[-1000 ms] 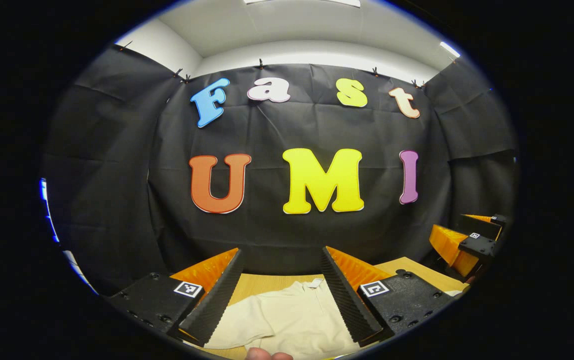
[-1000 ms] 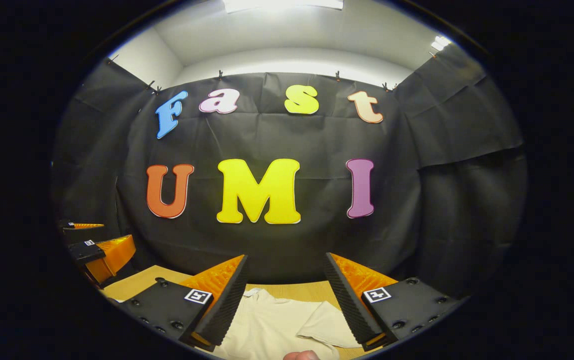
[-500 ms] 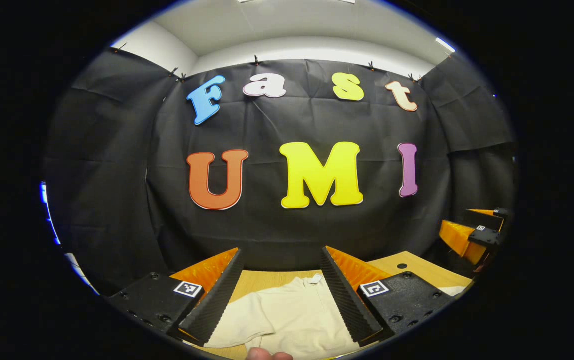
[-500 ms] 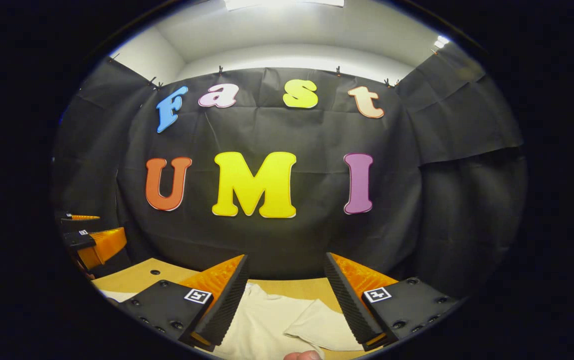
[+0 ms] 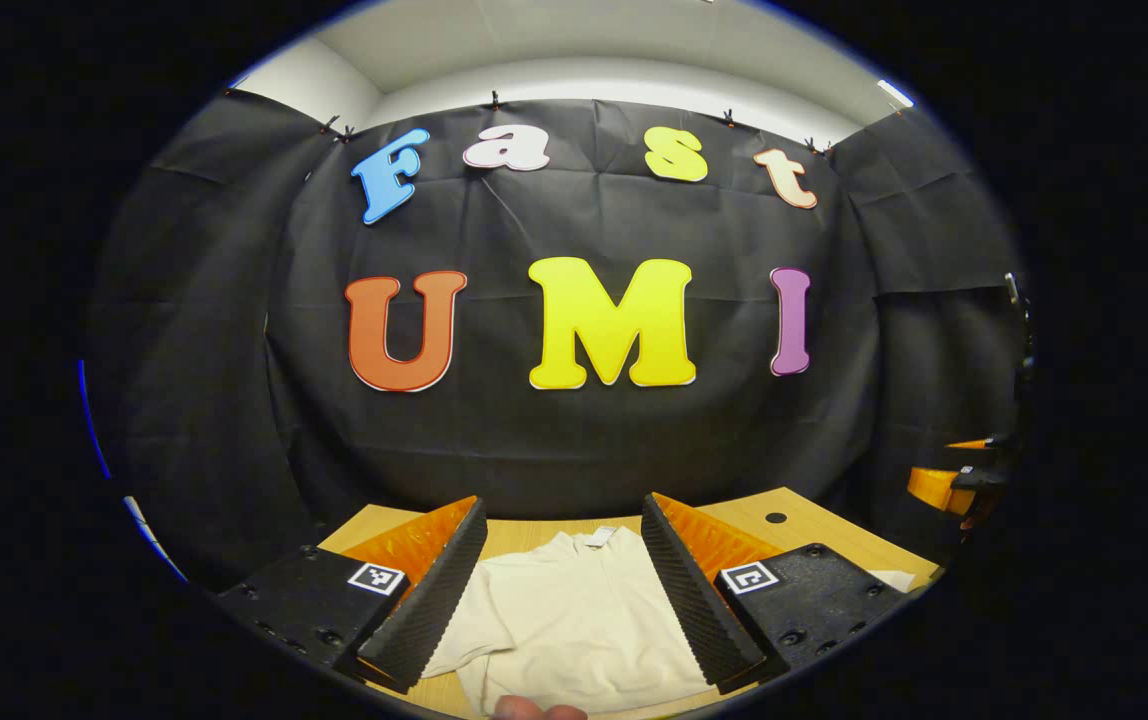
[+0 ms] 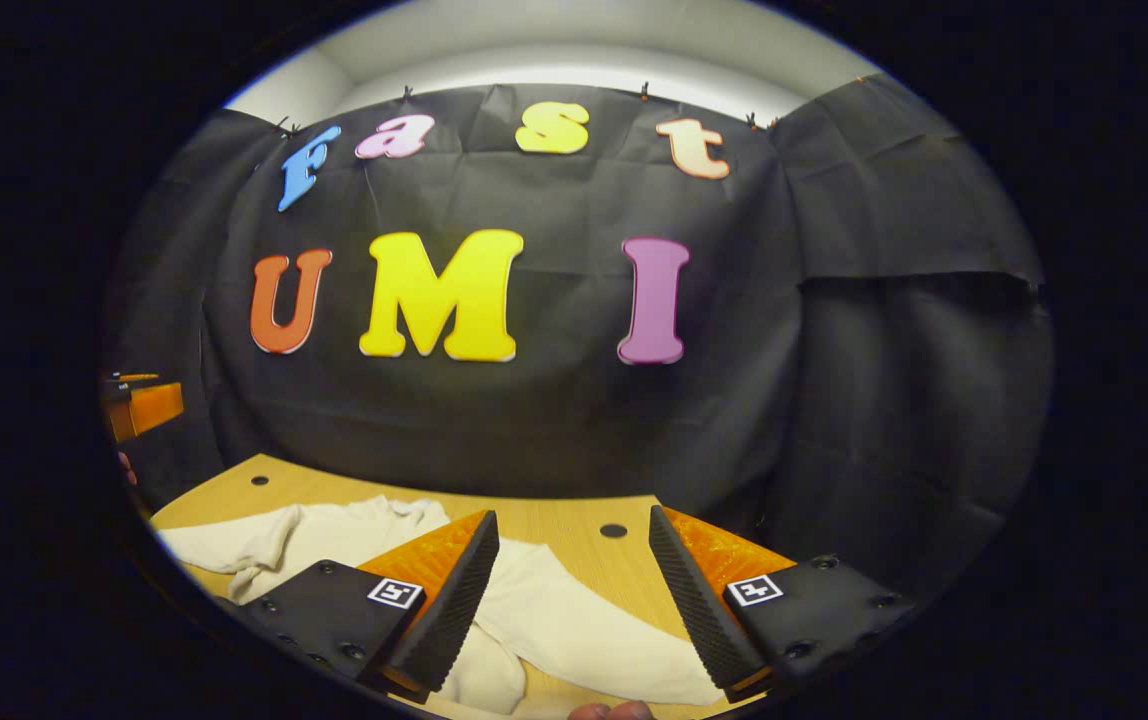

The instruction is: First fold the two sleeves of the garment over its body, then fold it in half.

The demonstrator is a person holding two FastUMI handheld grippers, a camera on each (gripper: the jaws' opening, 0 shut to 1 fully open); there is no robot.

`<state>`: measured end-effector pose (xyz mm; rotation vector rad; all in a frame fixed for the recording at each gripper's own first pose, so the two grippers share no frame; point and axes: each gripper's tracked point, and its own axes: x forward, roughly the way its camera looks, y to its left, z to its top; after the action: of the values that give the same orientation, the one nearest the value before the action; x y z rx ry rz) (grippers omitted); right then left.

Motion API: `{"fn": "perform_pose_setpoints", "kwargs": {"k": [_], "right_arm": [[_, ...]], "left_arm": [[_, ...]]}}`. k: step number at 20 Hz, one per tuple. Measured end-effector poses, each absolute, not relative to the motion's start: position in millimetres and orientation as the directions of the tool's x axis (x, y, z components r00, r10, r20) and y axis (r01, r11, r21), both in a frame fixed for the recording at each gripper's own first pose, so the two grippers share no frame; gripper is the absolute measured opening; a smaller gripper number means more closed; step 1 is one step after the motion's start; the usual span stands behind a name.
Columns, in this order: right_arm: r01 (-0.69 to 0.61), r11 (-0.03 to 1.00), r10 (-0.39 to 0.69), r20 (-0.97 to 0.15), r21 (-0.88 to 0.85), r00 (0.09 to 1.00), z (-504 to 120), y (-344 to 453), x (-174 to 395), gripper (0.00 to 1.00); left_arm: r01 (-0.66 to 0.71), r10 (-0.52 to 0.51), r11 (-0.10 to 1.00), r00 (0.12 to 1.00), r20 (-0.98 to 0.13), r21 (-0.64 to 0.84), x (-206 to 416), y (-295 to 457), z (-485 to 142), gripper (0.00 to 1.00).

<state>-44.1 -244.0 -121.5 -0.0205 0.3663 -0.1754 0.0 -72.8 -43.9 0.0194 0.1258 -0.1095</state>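
We can read no brand or wording on the things here; each gripper carries small square black-and-white coded tags on its finger mounts, and a small pale tag sits at the neck of the cream short-sleeved cotton garment, too small for us to read. In the left gripper view, the left gripper hangs just above the light wooden table, its fingers wide apart and holding nothing, angled slightly down toward the cloth. The garment lies flat on the table between those fingers, its long axis running away from us, neck end toward the booth's black wall, one sleeve spread toward the left. In the right gripper view, the right gripper is likewise spread wide and empty, low over the table, with the garment's other sleeve lying between and under its fingers and the rest of the garment bunched off to the left.
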Motion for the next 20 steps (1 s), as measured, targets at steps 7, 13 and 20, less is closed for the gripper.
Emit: {"fn": "perform_pose_setpoints", "kwargs": {"k": [7,13,20], "right_arm": [[0.205,0.967,-0.256,-0.588,-0.154,0.767,-236.2,-327.9,-123.4,0.94],[0.202,0.973,-0.211,-0.776,-0.11,0.595,-325.3,-366.2,-155.9,0.95],[0.227,0.97,-0.186,-0.873,-0.09,0.451,-387.2,-396.1,-153.3,0.95]], "left_arm": [[0.168,-0.162,0.985,0.973,-0.163,0.025,-4.4,-104.0,-54.4,0.99],[0.197,-0.186,0.979,0.965,-0.185,0.047,-12.3,-125.6,-61.8,0.98],[0.171,-0.15,0.982,0.964,-0.22,0.077,-17.7,-123.5,-71.0,1.0]]}}
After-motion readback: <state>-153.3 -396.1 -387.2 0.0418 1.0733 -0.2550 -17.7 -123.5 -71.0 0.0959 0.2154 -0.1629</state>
